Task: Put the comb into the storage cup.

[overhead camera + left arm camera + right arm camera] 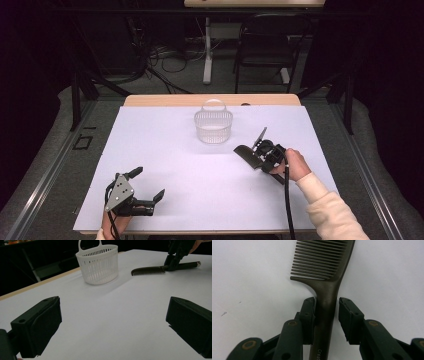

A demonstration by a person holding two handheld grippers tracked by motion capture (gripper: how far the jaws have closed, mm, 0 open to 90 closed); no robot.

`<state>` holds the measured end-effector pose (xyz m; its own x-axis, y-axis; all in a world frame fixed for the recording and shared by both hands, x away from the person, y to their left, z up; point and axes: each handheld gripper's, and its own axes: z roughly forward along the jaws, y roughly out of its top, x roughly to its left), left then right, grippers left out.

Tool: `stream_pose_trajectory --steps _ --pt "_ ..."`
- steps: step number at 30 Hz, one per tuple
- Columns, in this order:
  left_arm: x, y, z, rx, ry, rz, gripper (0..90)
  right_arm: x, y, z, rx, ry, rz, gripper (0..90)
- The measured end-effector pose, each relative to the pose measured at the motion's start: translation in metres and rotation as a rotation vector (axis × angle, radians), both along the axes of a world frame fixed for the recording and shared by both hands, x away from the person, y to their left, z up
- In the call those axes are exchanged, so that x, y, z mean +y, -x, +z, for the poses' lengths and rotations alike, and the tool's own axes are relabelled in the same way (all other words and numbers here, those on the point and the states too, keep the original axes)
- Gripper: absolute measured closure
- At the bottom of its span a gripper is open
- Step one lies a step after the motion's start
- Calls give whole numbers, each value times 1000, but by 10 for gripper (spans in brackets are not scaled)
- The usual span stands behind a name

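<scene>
White table (165,170), comb (325,290) between tool pads.

1 comb (325,270), 1 basket (213,126), 2 grippers.

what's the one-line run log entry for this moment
right tool: straddles comb handle, not clamped | left tool: open, idle | basket: empty

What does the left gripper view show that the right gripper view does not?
Left gripper view alone: the white basket, the table edge, the comb's metal-tipped handle end, and the left gripper with jaws wide apart.

Right gripper view alone: a small gap between one jaw and the handle, and lettering on the handle.

Both: the comb and the right gripper around its handle.
</scene>
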<state>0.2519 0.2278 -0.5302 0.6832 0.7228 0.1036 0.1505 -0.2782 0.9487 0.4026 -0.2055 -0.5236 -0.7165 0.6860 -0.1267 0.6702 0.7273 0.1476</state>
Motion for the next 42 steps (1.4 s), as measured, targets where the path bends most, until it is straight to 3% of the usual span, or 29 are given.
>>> stream_pose_trajectory --steps 8,15,16,17,20,38,41,42 --pt "0 0 0 2 1 0 1 -1 -1 -1 13 -18 -25 719" --pt "0 0 0 0 0 0 1 -5 0 -2 11 -66 -49 724" --pt "0 0 0 0 0 0 1 -6 -1 1 23 -51 -40 724" --pt "0 0 0 0 0 0 1 -8 0 -2 -8 -92 -42 724" --pt "0 0 0 1 -2 1 1 -10 1 4 5 -67 -36 725" --pt "0 0 0 2 -3 1 1 -23 9 21 -58 -165 -65 725" --pt "0 0 0 2 -2 1 1 -24 12 26 -50 -178 -84 726" --pt "0 0 0 2 -3 1 1 -25 11 26 -69 -191 -74 725"
